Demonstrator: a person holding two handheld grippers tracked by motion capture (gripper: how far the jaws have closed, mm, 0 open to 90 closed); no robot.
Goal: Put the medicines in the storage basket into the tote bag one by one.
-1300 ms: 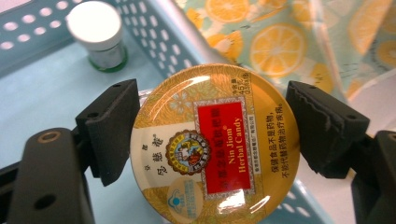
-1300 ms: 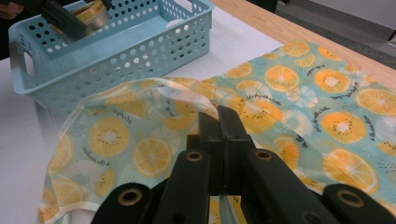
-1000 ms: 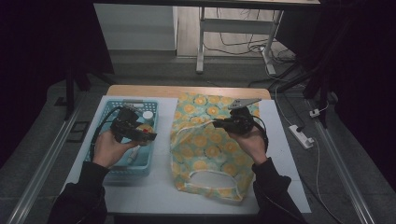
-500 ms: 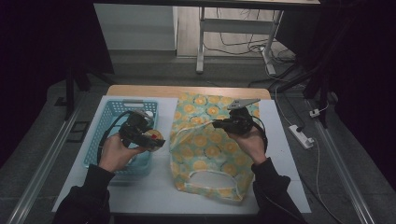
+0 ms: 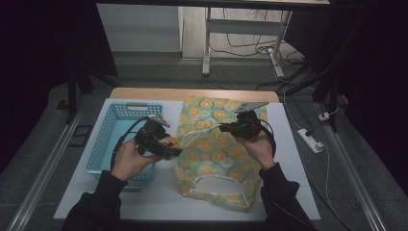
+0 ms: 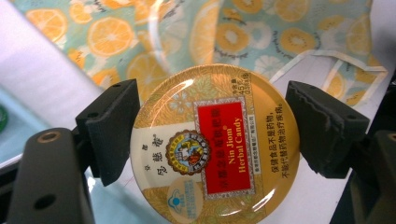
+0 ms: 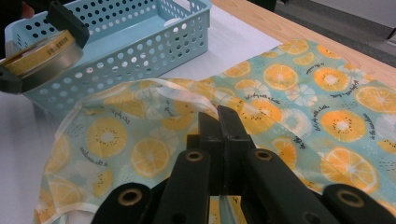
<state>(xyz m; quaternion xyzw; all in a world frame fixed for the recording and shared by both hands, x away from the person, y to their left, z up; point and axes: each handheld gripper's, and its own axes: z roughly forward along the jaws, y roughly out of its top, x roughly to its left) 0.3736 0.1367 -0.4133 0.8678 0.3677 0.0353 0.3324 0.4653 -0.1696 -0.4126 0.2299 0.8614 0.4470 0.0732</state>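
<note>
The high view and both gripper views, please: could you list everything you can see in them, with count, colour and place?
Herbal candy tin: one, gold with a red label, clamped across its rim in the left tool, between basket and bag.
Fabric bag: one, teal with an orange-slice print and white trim, lying mid-table, one edge lifted.
Basket: one, light blue, perforated, left side of the table.
Table: one, white top with a wooden far edge.
Power strip: one, white, on the floor to the right.
Left tool: one, black, shut on the tin.
Right tool: one, black, pinching the bag's lifted edge.
Hands: two, dark sleeves, entering from the bottom.
</note>
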